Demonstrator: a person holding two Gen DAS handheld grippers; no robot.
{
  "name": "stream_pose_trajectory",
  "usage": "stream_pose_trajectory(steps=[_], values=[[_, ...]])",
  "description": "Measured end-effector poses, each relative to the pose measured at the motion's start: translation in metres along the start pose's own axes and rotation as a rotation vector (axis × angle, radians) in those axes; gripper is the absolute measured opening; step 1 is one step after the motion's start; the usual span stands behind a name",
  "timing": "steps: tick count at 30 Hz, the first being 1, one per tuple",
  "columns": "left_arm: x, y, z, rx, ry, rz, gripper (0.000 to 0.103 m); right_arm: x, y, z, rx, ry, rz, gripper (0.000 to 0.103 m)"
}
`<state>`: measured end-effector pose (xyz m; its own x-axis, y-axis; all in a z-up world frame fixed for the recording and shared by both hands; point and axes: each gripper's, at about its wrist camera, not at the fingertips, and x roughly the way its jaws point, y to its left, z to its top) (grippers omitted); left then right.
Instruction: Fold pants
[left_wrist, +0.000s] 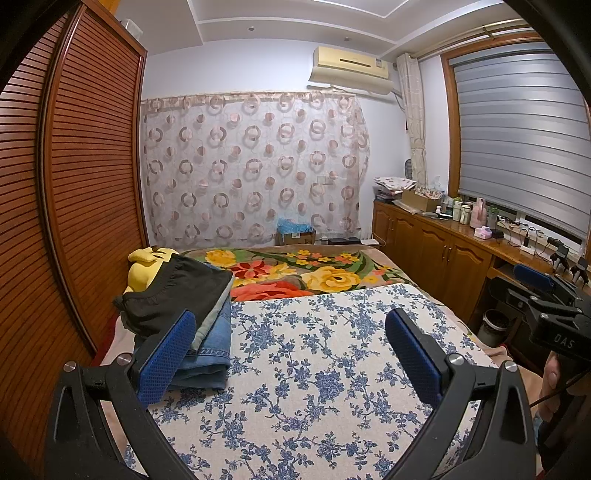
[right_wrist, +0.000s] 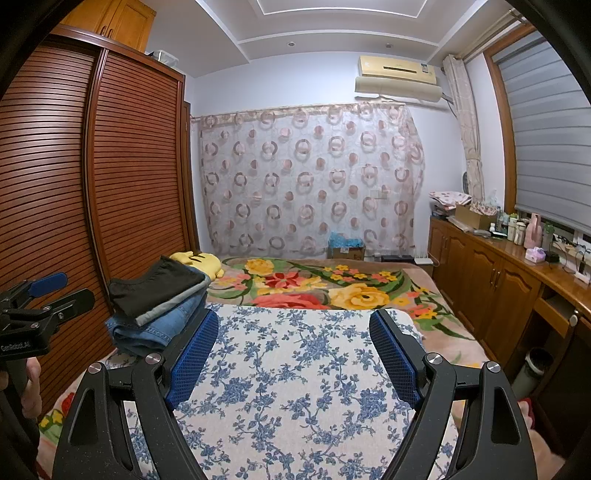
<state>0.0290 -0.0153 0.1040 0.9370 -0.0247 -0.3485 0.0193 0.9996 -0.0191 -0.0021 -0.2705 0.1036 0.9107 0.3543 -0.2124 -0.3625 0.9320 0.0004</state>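
A stack of folded pants lies at the left edge of the bed: black pants (left_wrist: 181, 288) on top, a grey pair, then blue jeans (left_wrist: 207, 347) below. The stack also shows in the right wrist view (right_wrist: 155, 299). My left gripper (left_wrist: 290, 325) is open and empty above the blue-flowered cloth (left_wrist: 314, 369), its left finger beside the stack. My right gripper (right_wrist: 293, 326) is open and empty above the same cloth (right_wrist: 295, 387). Each gripper shows at the edge of the other's view, the right gripper (left_wrist: 546, 295) and the left gripper (right_wrist: 40, 295).
A yellow plush toy (left_wrist: 147, 266) lies behind the stack. A floral blanket (left_wrist: 314, 273) covers the far bed. A slatted wardrobe (left_wrist: 74, 184) stands left. Wooden cabinets (left_wrist: 443, 254) with bottles and a bin (left_wrist: 495, 325) stand right.
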Motion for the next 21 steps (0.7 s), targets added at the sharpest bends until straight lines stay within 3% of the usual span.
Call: stream_pose_trajectory(steps=[21], values=[[-0.0002, -0.001, -0.0011, 0.001, -0.001, 0.0, 0.103, 0.0003, -0.0005, 0.0, -0.001, -0.003, -0.001, 0.085]])
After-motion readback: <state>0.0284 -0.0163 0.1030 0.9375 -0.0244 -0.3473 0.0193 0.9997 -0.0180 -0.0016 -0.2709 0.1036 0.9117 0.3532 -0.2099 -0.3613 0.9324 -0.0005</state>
